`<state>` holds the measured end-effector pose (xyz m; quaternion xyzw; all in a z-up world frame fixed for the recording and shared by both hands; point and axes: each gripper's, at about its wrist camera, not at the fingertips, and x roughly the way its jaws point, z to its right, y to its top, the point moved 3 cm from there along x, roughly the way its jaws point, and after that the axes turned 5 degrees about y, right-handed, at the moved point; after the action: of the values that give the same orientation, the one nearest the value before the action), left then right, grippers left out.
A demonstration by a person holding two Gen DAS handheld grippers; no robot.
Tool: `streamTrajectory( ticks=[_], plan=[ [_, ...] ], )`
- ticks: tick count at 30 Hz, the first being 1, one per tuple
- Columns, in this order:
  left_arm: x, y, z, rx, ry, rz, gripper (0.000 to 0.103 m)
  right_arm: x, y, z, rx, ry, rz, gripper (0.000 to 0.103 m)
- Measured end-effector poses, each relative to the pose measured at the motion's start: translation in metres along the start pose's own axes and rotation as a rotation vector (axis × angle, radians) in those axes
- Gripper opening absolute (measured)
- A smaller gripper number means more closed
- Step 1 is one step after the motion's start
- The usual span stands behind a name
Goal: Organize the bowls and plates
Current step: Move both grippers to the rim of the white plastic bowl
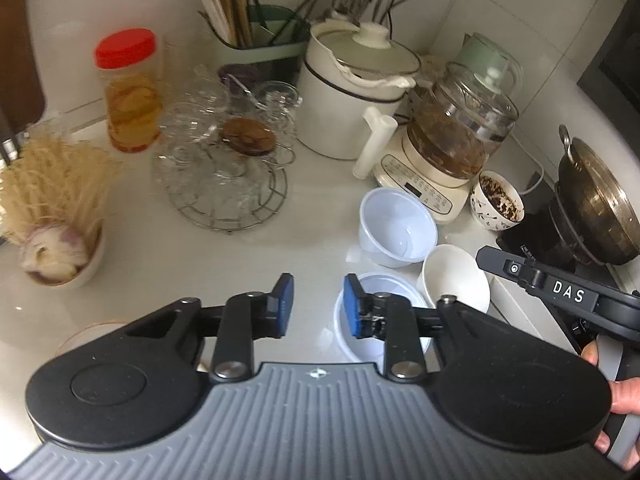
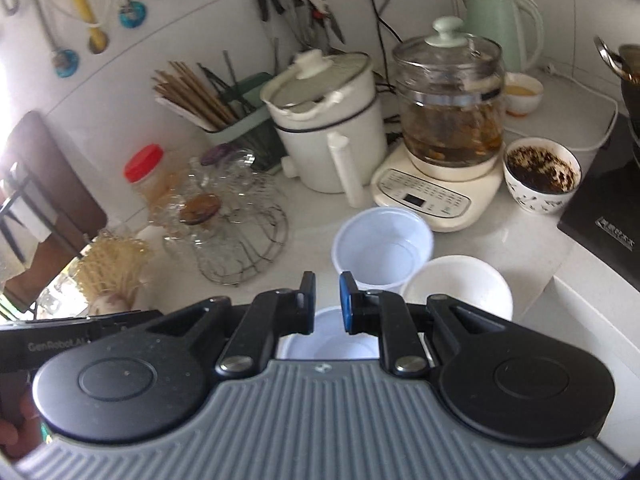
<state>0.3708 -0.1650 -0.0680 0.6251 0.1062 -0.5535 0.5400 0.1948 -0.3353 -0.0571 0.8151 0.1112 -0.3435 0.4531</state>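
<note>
Stretching across both views is a white counter (image 1: 140, 248) full of kitchen things. At the back stands a white pot (image 1: 352, 92) with a lid, and beside it a glass kettle (image 1: 460, 132) on a cream base. A wok (image 1: 596, 208) sits on the far right. A wire rack (image 1: 224, 172) holds clear glass cups, and a jar (image 1: 130, 92) with a red lid is just behind it. A small bowl (image 1: 60, 256) with garlic and dry noodles is on the left.

Near the middle are three white bowls, close together. The plastic bowl (image 1: 396, 228) is in front of the kettle base. The white bowl (image 1: 454, 280) is just beside it on the right. The third bowl (image 1: 376, 316) lies nearest, partly hidden under the grippers. A dirty bowl (image 1: 496, 204) with dark bits stands by the kettle base.

The left gripper (image 1: 318, 306) hangs over the counter by the third bowl, its jaws a little apart with nothing between them. The right gripper (image 2: 327, 304) hangs over that same bowl, its jaws close together and holding nothing. A hand (image 1: 616, 392) grips a handle at the right edge
</note>
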Motion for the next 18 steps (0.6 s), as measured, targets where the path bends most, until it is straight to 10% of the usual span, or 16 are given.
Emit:
streamTrajectory(
  ticks=[5, 8, 18],
  plan=[
    [0.032, 0.011, 0.021, 0.02, -0.026, -0.039, 0.045, 0.014, 0.007, 0.031, 0.064, -0.05, -0.022, 0.018],
    [0.049, 0.019, 0.03, 0.035, -0.029, -0.05, 0.049, 0.022, 0.013, 0.052, 0.108, -0.051, -0.004, 0.054],
    [0.12, 0.039, 0.051, -0.004, -0.081, -0.113, 0.053, 0.067, 0.032, 0.108, 0.204, -0.052, -0.012, 0.054]
  ],
)
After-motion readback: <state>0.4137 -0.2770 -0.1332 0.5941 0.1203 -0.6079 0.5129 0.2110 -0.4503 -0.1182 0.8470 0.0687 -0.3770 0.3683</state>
